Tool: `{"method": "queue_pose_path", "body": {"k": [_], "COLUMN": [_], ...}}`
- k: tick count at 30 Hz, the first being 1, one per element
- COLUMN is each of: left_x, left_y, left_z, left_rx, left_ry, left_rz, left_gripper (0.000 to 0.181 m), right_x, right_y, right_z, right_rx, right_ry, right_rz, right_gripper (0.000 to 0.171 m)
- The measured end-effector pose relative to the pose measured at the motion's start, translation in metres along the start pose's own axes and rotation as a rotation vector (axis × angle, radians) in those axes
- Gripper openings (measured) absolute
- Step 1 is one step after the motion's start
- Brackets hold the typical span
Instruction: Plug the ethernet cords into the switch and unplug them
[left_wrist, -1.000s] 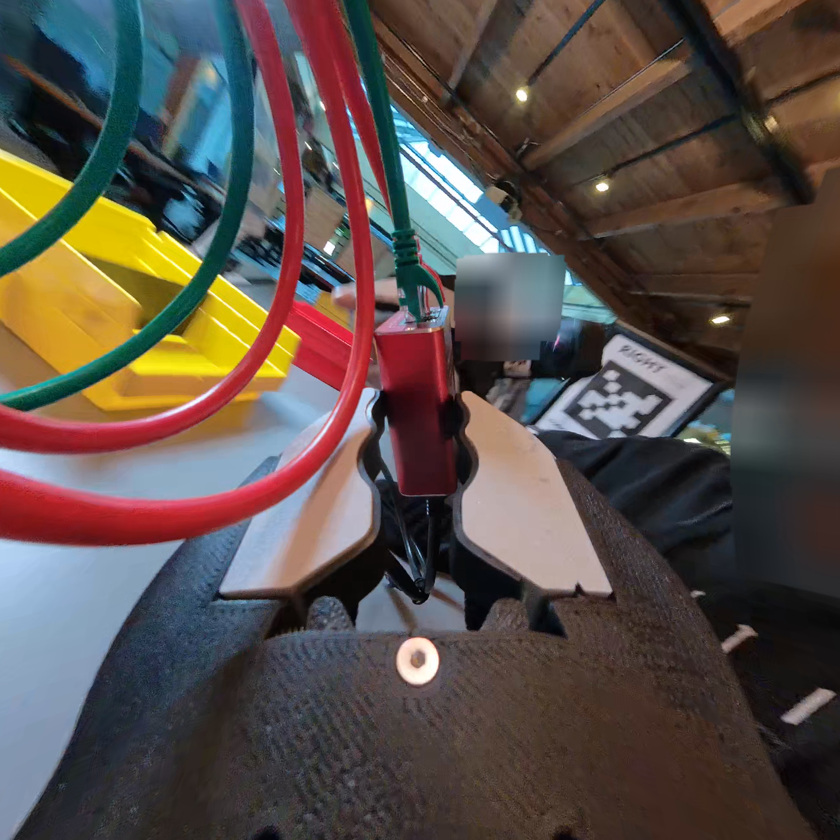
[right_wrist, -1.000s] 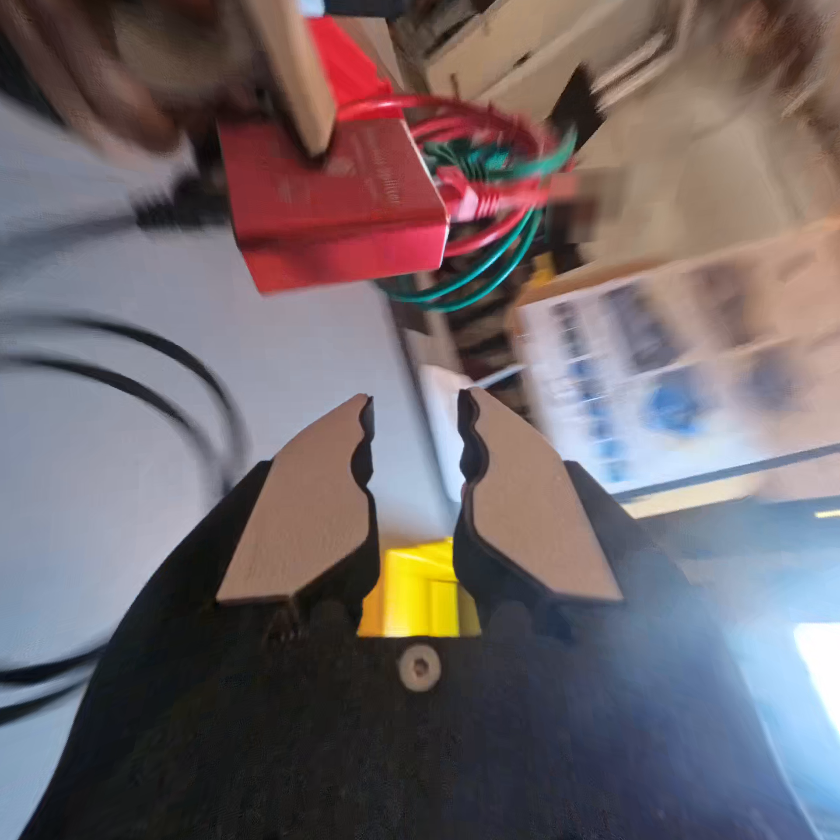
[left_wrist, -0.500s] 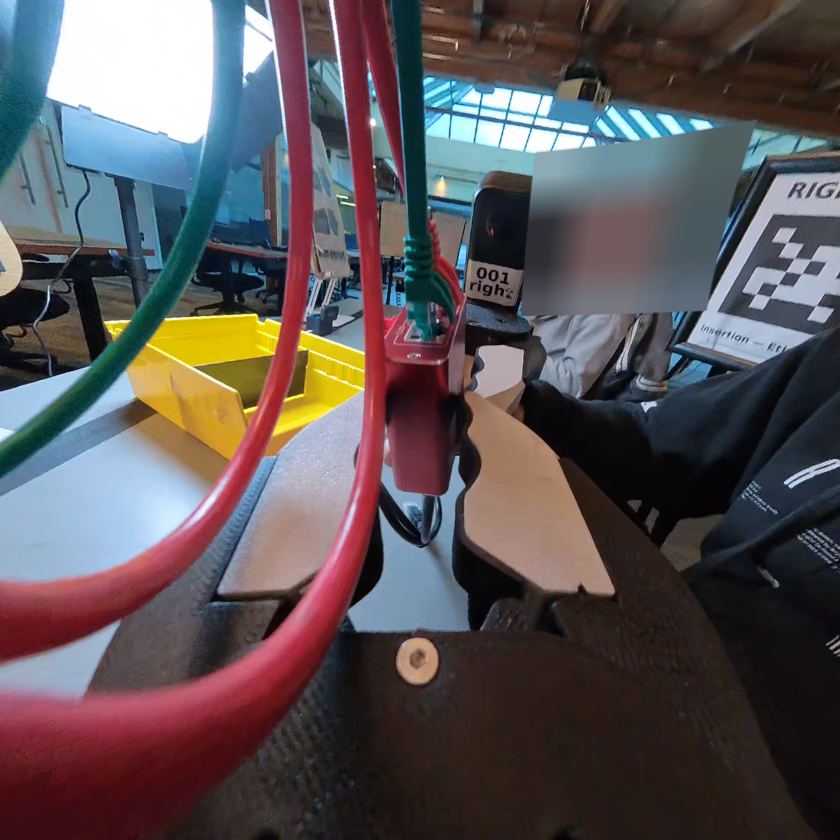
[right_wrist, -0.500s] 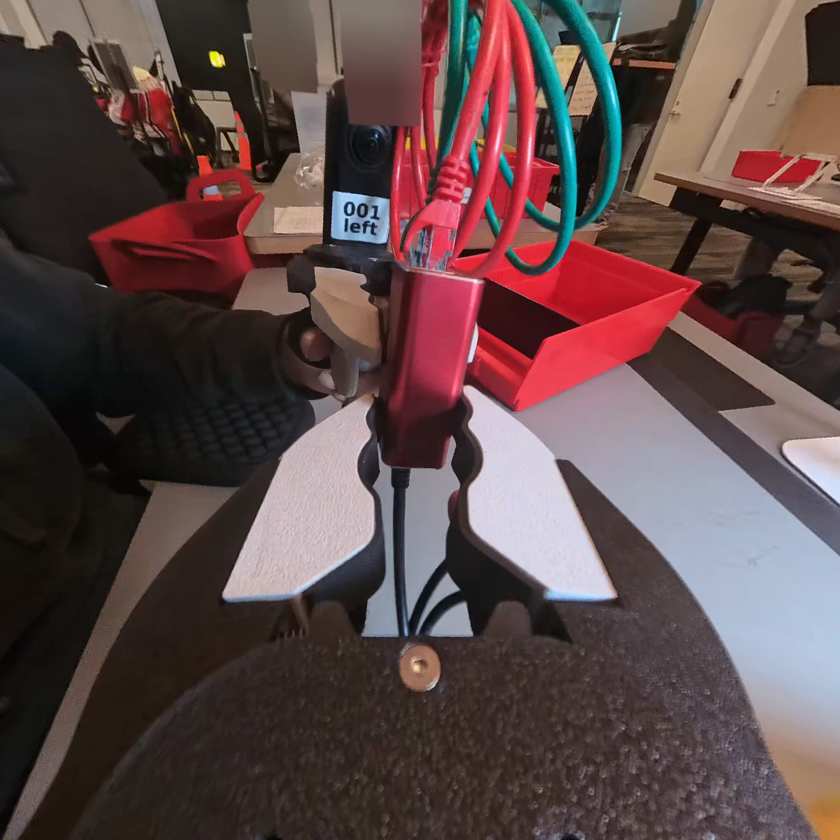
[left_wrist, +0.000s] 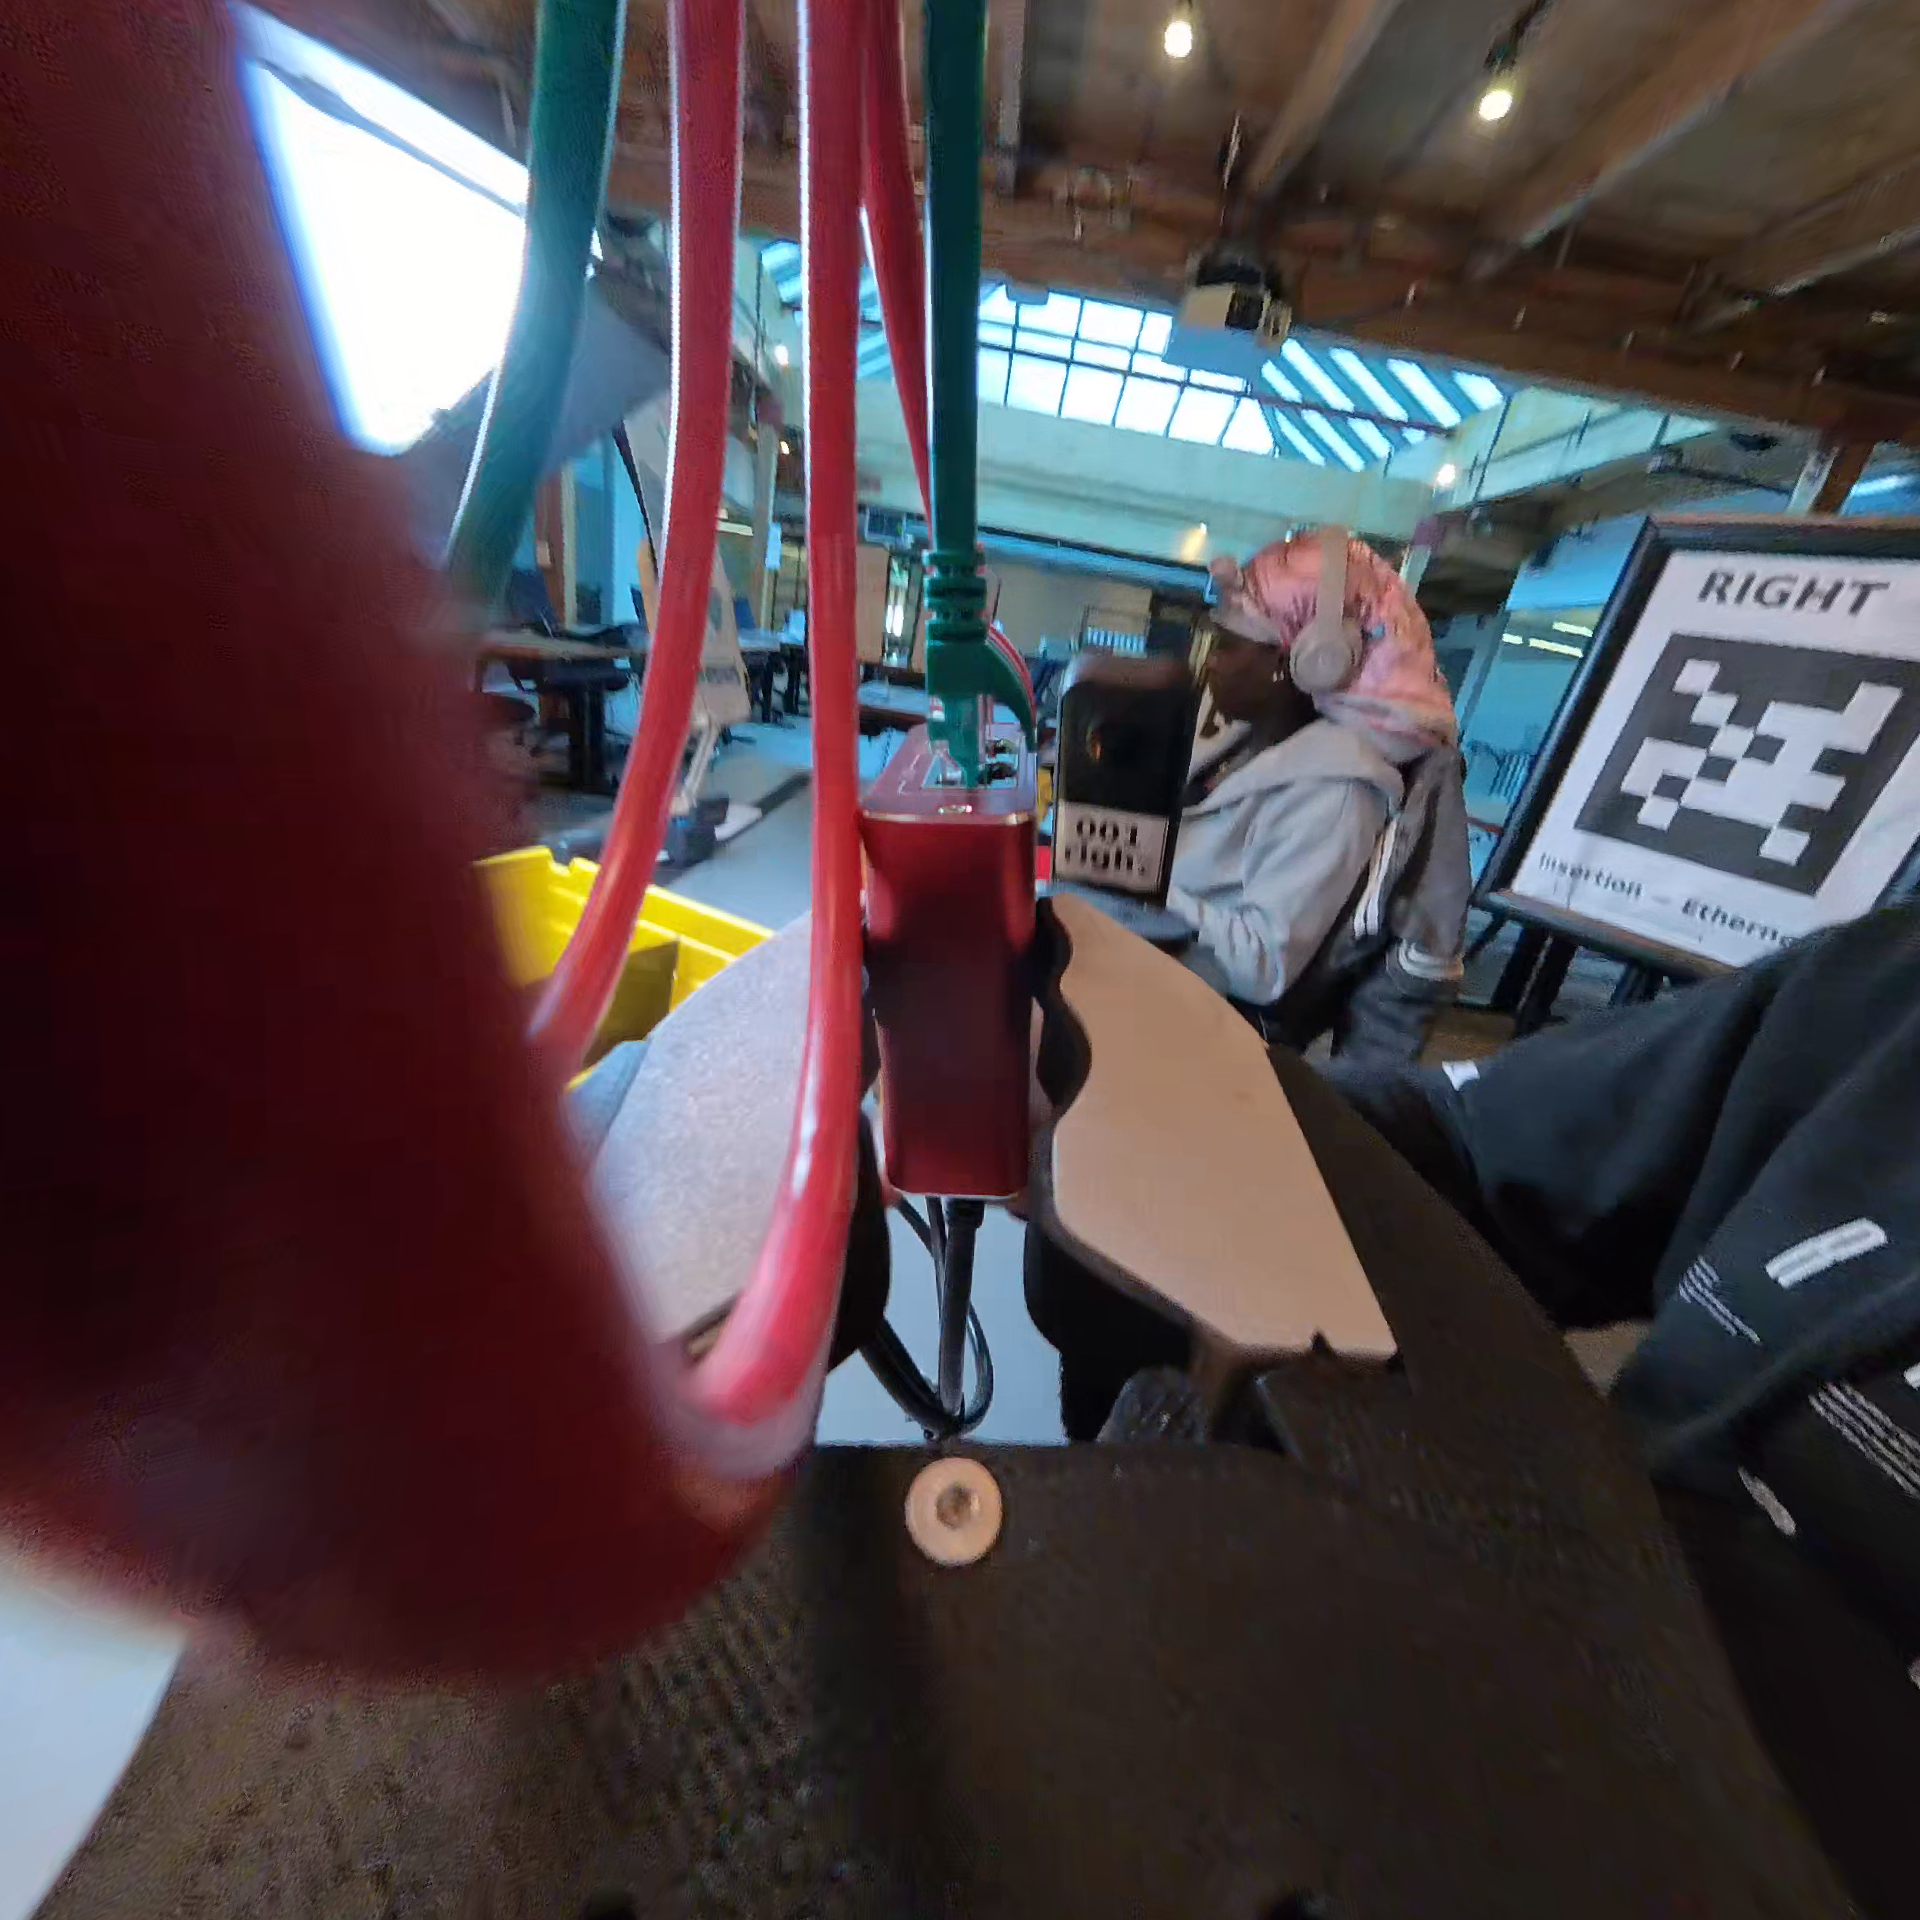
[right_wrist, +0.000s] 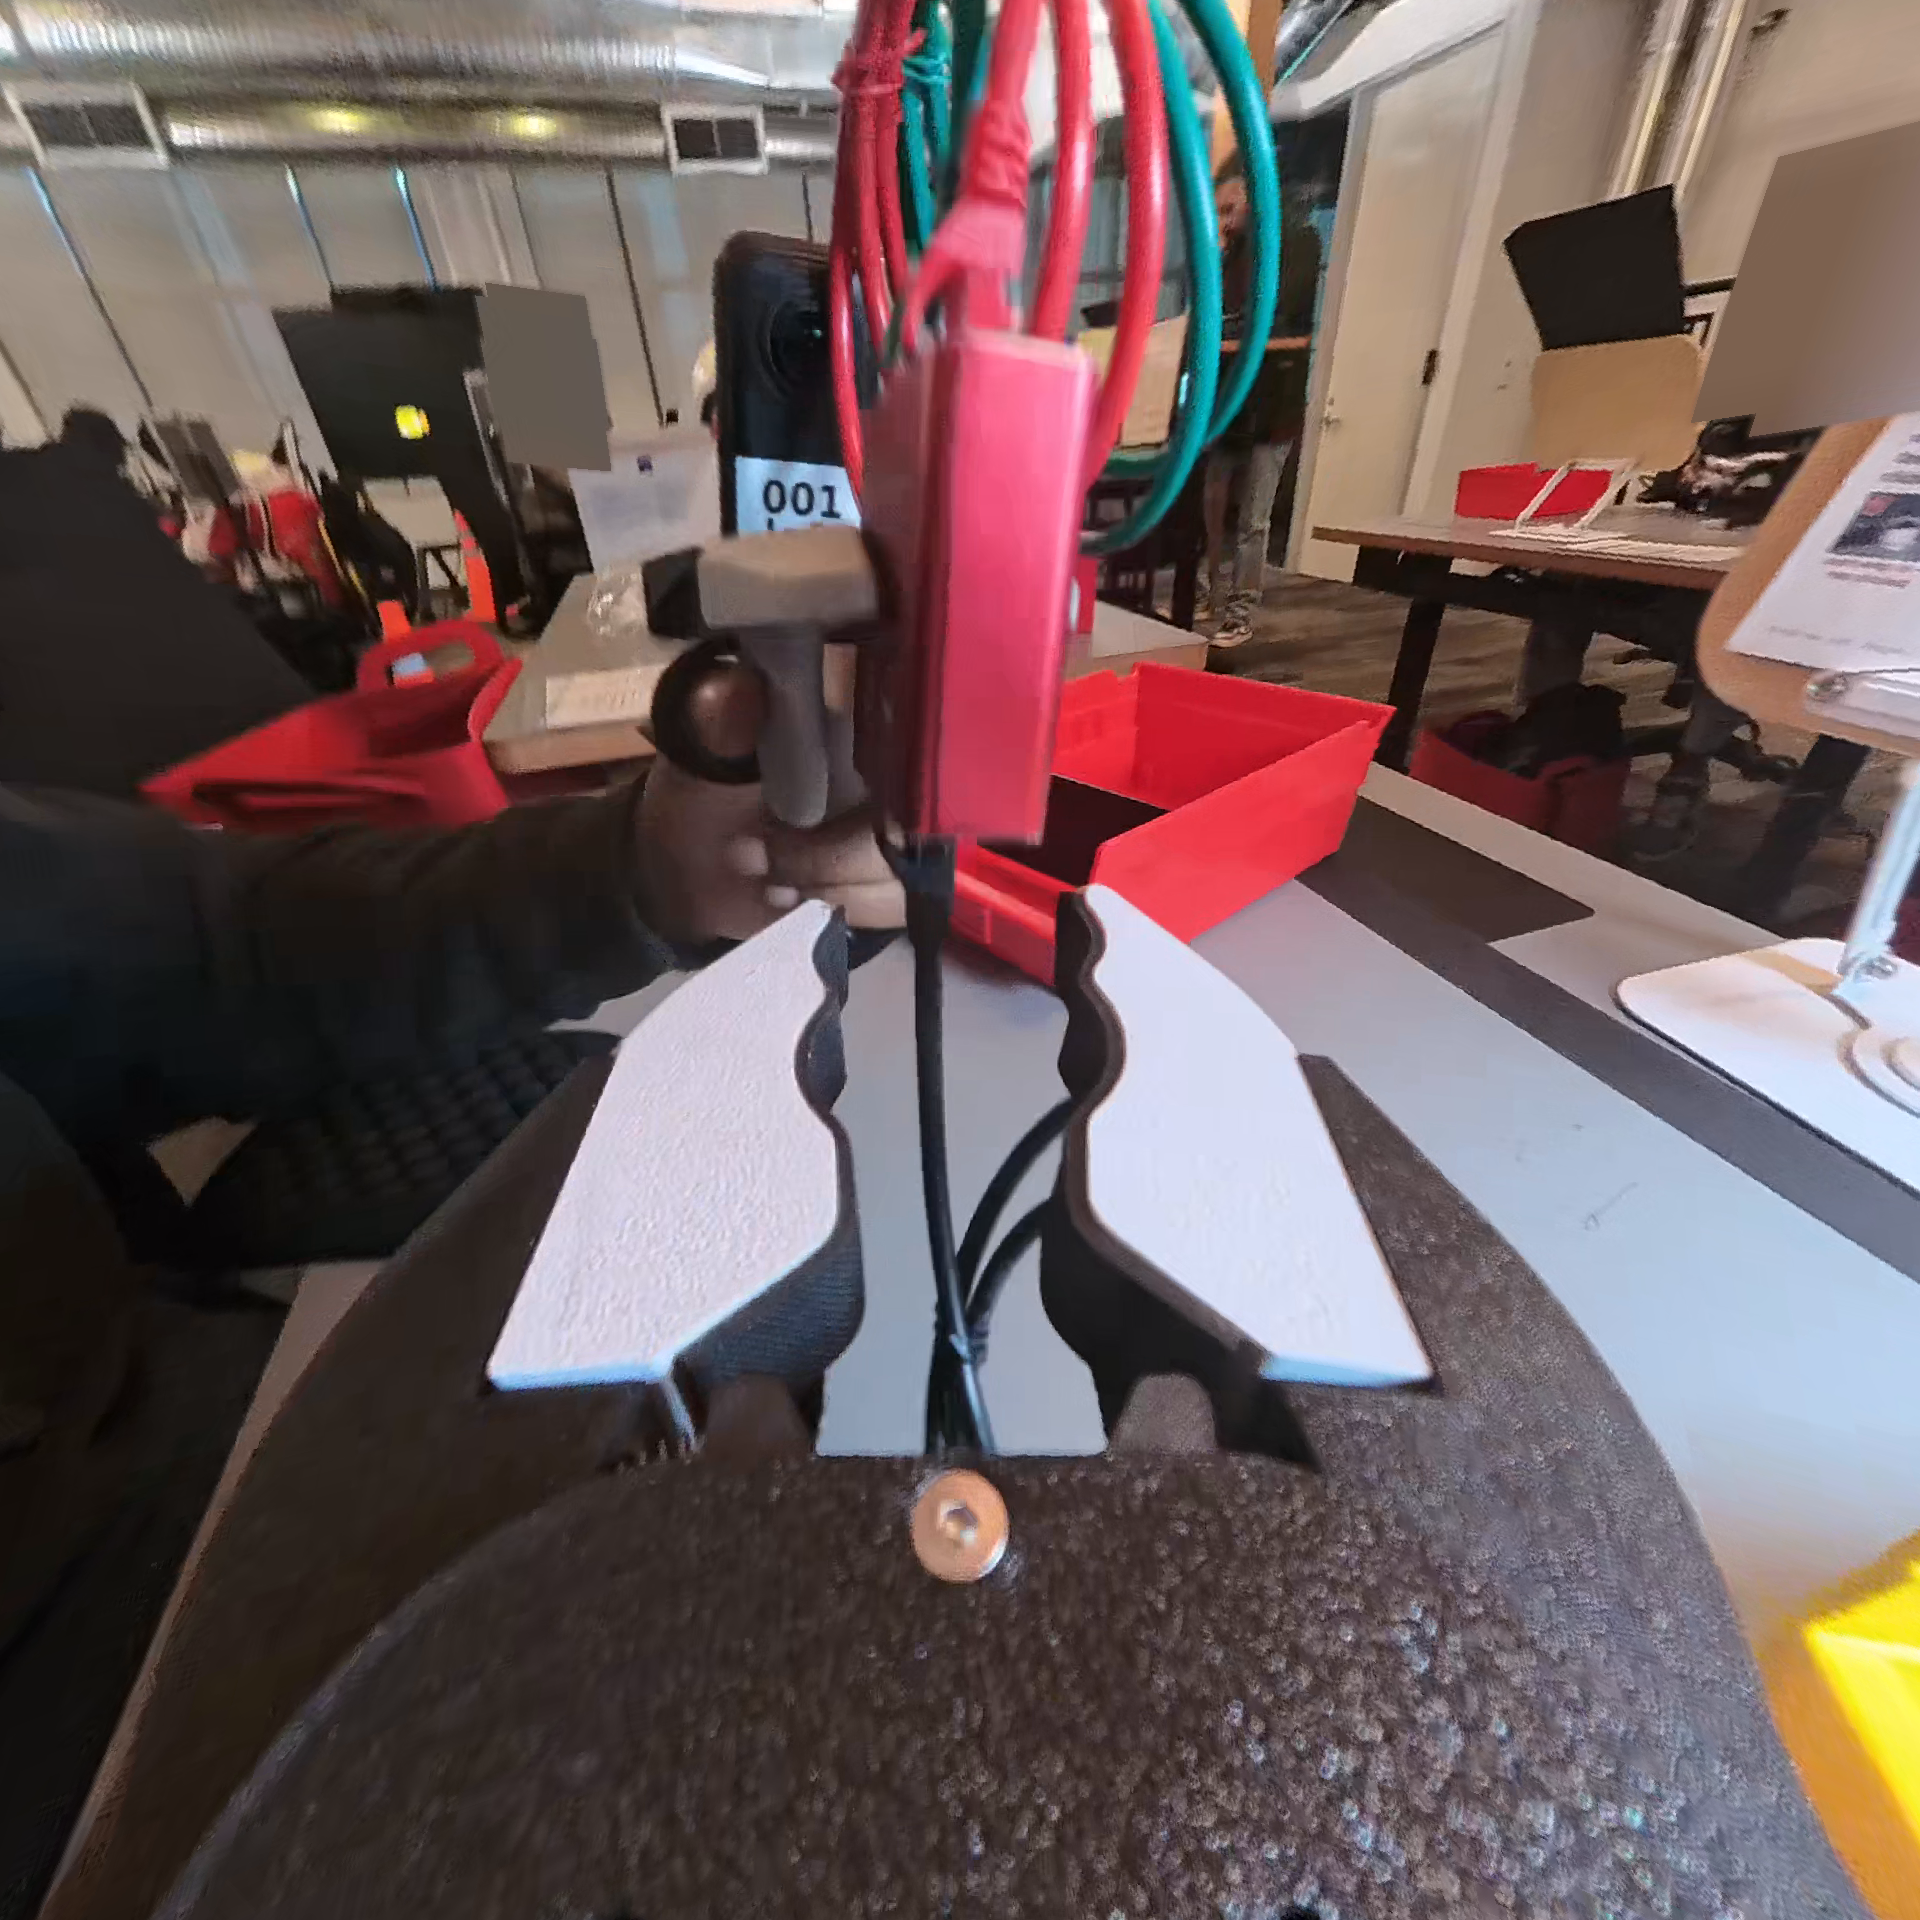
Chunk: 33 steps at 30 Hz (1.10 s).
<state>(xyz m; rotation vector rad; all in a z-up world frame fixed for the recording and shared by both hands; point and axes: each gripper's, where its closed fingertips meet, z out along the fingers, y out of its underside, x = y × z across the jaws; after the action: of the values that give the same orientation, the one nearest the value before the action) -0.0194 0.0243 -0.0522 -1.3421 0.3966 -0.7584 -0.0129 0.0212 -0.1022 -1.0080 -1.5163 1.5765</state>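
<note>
upright red switch (left_wrist: 948, 997), green cord (left_wrist: 954, 416) plugged in

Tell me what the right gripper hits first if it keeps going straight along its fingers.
Probably the red switch, held upright by the left gripper just past the open right gripper. Its black cord already runs between the fingers. Depth is hard to judge.

framed marker sign (left_wrist: 1756, 769): printed words | camera sticker (left_wrist: 1112, 844): digits, word | clipboard sheet (right_wrist: 1849, 540): blurred print

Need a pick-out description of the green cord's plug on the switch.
Find the red switch clamped upright in the left tool. On its top face sits the green plug, seated in a port. Its neighbours there are red; it is the only green connector.
</note>
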Motion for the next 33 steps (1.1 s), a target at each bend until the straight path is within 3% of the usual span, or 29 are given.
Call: {"method": "queue_pose_path", "body": {"k": [6, 22, 25, 33], "left_x": [0.002, 0.008, 0.005, 0.004], "left_y": [-0.005, 0.014, 0.019, 0.021], "left_z": [0.011, 0.005, 0.007, 0.008], "left_rx": [0.117, 0.112, 0.073, 0.086], "left_ry": [-0.024, 0.024, 0.001, -0.027], "left_rz": [0.036, -0.001, 0.002, 0.03], "left_gripper": [0.027, 0.03, 0.035, 0.027], "right_x": [0.0, -0.015, -0.015, -0.008], "right_y": [0.0, 0.006, 0.008, 0.012], "right_z": [0.001, 0.004, 0.003, 0.003], "right_rx": [0.118, 0.134, 0.113, 0.096], "right_ry": [0.024, -0.12, -0.118, -0.067], "right_rz": [0.06, 0.201, 0.193, 0.187], "right_gripper": [0.02, 0.015, 0.014, 0.016]}}
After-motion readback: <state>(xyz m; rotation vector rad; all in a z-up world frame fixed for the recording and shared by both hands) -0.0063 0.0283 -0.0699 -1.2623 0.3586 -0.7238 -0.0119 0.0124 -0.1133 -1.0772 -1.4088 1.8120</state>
